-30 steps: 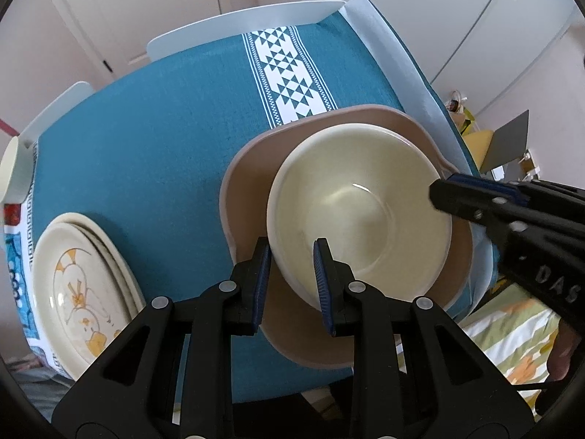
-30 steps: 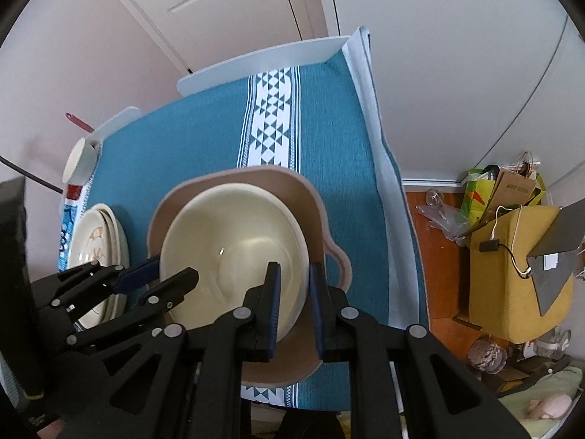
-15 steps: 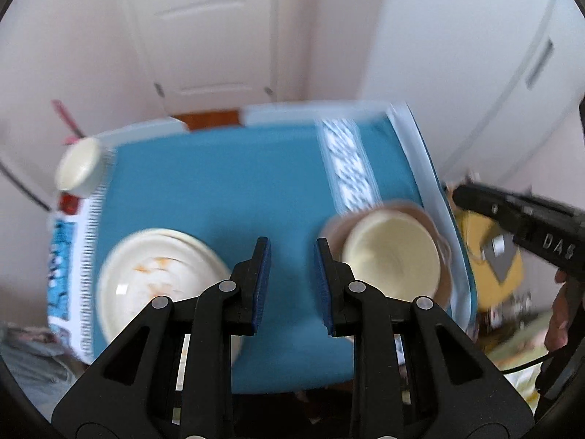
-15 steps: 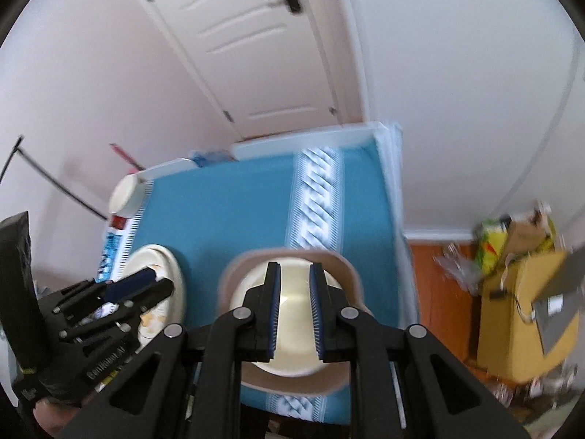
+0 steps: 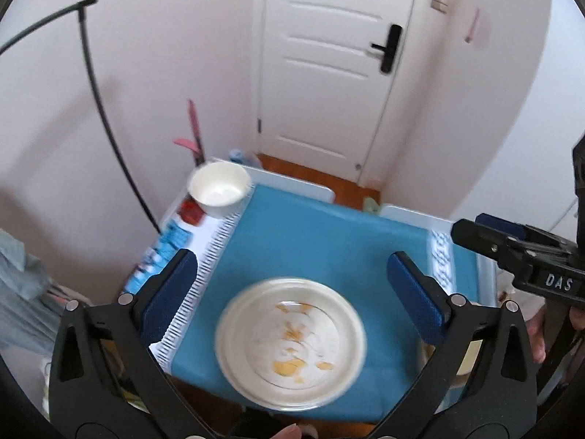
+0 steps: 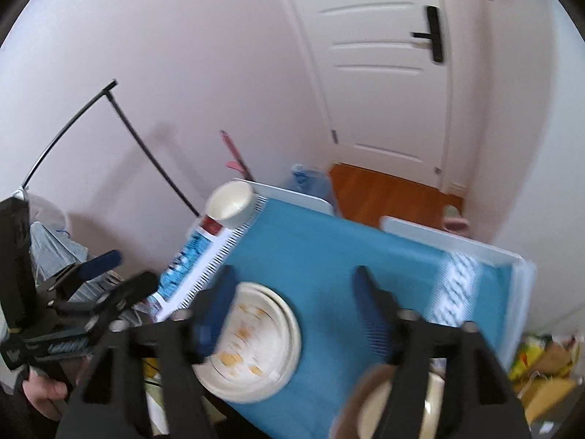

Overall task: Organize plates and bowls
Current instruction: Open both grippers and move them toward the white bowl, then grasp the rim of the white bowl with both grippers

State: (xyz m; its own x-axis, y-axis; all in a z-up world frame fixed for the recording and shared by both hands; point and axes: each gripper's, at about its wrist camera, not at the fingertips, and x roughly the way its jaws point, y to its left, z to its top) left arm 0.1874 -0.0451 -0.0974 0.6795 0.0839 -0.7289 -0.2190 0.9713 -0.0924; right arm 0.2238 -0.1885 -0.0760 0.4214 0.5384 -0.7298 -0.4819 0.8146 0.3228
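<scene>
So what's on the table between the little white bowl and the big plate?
Nothing but blue tablecloth lies between the white bowl and the plate. The left wrist view shows that bare stretch best.

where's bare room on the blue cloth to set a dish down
The widest free patch is the blue tablecloth between the small white bowl at the far left corner, the stack of cream plates at the near edge and the white patterned stripe on the right. The near right corner is crowded by the cream bowl in the tan dish.
</scene>
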